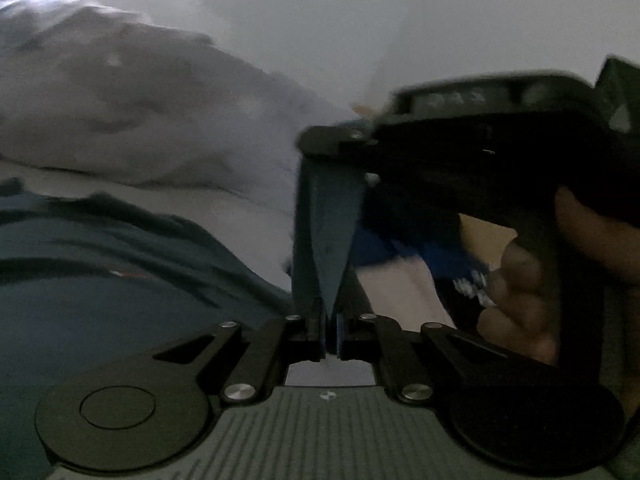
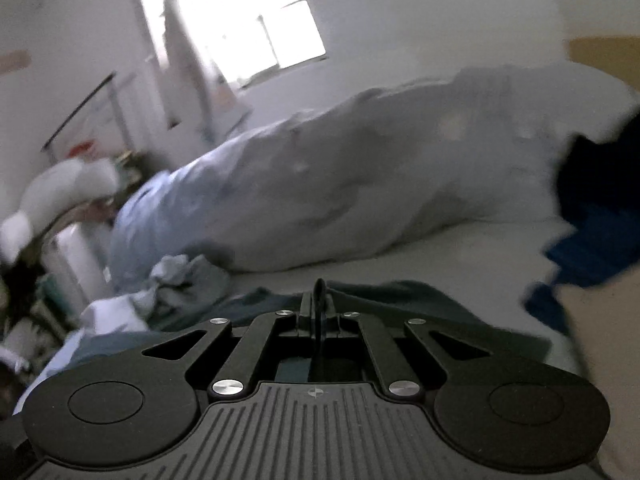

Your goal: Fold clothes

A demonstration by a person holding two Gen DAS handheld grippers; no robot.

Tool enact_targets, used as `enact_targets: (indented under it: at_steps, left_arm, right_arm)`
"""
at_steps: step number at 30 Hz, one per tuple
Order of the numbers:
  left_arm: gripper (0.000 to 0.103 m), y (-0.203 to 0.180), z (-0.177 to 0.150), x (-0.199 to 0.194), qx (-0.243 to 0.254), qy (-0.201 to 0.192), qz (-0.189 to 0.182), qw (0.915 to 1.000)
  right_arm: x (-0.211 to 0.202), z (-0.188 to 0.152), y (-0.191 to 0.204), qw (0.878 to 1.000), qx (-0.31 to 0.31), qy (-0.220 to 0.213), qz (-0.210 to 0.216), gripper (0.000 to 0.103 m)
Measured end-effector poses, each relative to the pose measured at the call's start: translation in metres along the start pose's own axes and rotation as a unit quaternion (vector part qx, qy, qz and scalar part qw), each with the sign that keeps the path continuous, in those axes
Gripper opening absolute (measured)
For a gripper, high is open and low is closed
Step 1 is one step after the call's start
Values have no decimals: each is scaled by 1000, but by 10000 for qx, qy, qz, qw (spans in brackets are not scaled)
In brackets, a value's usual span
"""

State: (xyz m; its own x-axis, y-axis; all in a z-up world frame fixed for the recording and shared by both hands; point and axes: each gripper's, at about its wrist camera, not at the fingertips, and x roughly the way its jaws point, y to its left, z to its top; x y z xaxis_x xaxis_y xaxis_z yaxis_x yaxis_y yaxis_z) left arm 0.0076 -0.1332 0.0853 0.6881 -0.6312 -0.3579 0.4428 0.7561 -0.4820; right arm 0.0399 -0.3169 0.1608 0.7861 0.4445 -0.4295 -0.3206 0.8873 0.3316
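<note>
A dark teal garment (image 1: 100, 280) lies spread on the white bed sheet (image 1: 192, 196); in the right wrist view it (image 2: 400, 296) lies around and under the fingers. My left gripper (image 1: 330, 332) sits at the garment's right edge with its jaws together, and I see no cloth between them. My right gripper (image 1: 329, 304), held by a hand (image 1: 516, 292), points its fingers straight down just ahead of the left fingertips. From its own camera, the right gripper (image 2: 319, 286) is shut, with teal cloth seemingly pinched at its tip.
A bulky white duvet (image 2: 380, 184) lies across the bed behind the garment. A crumpled grey-blue clothes pile (image 2: 184, 276) sits at the left. Dark blue cloth (image 2: 592, 236) hangs at the right. A bright window (image 2: 248, 20) and clutter fill the far left.
</note>
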Motion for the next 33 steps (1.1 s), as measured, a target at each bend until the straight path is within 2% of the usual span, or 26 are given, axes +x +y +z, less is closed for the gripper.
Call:
enact_targets:
  at_steps: [7, 10, 14, 23, 30, 33]
  left_arm:
    - [8, 95, 24, -36, -774, -453, 318, 9955]
    - [8, 124, 22, -43, -1074, -536, 454, 9917]
    - [8, 157, 18, -51, -1479, -637, 608, 9851]
    - [8, 226, 10, -67, -2305, -757, 1023, 9647]
    - [8, 275, 7, -88, -2909, -834, 1444, 9421]
    - [8, 288, 5, -87, -3026, -766, 1621, 9361]
  right_arm:
    - [85, 29, 80, 9912, -1061, 734, 303, 3]
    - [122, 26, 116, 9828, -1511, 1004, 353, 3]
    - [162, 17, 144, 9735, -1861, 1278, 373, 3]
    - [230, -10, 197, 9461, -2655, 1742, 638, 3]
    - [282, -38, 224, 9281, -2965, 2081, 862, 3]
    - [299, -47, 233, 9214, -3057, 2186, 992, 3]
